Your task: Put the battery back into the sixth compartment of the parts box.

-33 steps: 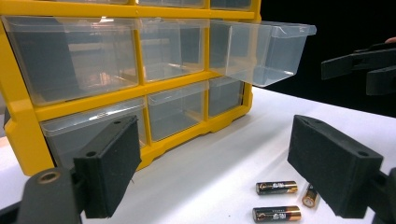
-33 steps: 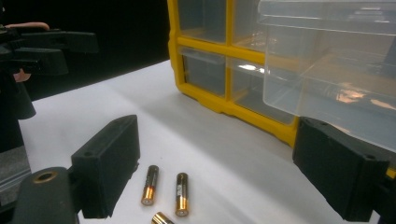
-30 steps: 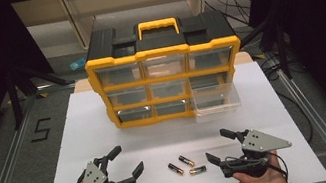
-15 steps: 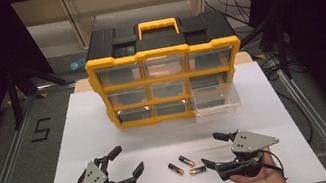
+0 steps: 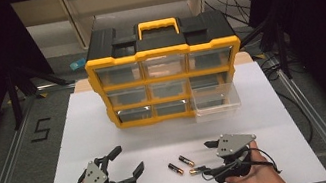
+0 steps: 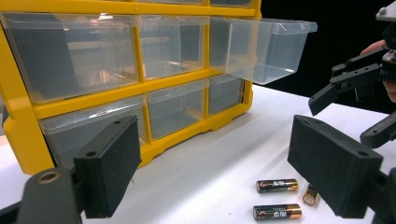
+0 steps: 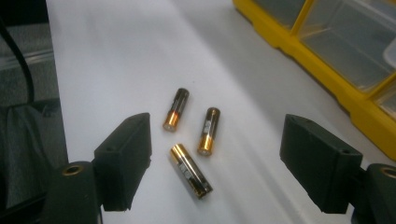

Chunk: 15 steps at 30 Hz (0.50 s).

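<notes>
Right gripper (image 5: 204, 158) low over batteries (image 5: 187, 165) (jaws closing)

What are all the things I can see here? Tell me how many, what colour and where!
Batteries: three, black and gold, lying on the white table near the front, between the two grippers.
Drawer cabinet: one, yellow and black with a yellow handle, at the back of the table.
Open drawer: one, clear, pulled out at the cabinet's bottom right.
Table: one, white top.
Left gripper: one, black, front left, jaws open, nothing between them.
Right gripper: one, black, front right, jaws open and just closing a little, pointed at the batteries.
Hands: two, at the bottom edge.
</notes>
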Available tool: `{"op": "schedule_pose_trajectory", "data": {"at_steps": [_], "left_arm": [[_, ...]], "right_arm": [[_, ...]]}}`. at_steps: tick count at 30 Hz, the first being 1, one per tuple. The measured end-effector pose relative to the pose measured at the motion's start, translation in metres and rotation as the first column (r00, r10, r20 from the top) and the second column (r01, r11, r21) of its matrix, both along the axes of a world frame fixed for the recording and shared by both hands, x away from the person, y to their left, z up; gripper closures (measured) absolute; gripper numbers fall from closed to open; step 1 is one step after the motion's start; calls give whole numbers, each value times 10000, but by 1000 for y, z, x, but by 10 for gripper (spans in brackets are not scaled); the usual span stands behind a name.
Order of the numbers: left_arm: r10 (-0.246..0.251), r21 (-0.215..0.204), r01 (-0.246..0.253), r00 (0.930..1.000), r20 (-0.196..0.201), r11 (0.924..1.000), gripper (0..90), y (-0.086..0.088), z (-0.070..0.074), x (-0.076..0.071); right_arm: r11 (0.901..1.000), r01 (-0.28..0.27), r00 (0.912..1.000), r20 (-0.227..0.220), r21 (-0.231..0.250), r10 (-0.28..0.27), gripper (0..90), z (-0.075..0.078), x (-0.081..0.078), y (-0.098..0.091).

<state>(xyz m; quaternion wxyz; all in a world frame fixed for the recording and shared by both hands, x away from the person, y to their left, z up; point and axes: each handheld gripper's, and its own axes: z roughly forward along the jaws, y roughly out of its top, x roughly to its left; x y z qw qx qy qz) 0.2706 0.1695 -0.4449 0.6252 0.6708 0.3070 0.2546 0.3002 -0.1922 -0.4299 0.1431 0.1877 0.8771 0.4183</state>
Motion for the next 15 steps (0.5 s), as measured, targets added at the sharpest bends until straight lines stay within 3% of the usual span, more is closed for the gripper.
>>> {"op": "schedule_pose_trajectory", "data": {"at_steps": [7,15], "left_arm": [[-1,10,1,10000,-5,10000,166,0,0,0],[-3,-4,3,10000,-15,10000,166,0,0,0]], "right_arm": [[9923,-539,9973,-560,-1111,479,312,-9,8,8],[9640,-1380,9867,-1157,-2275,1140,427,-22,17,21]]}}
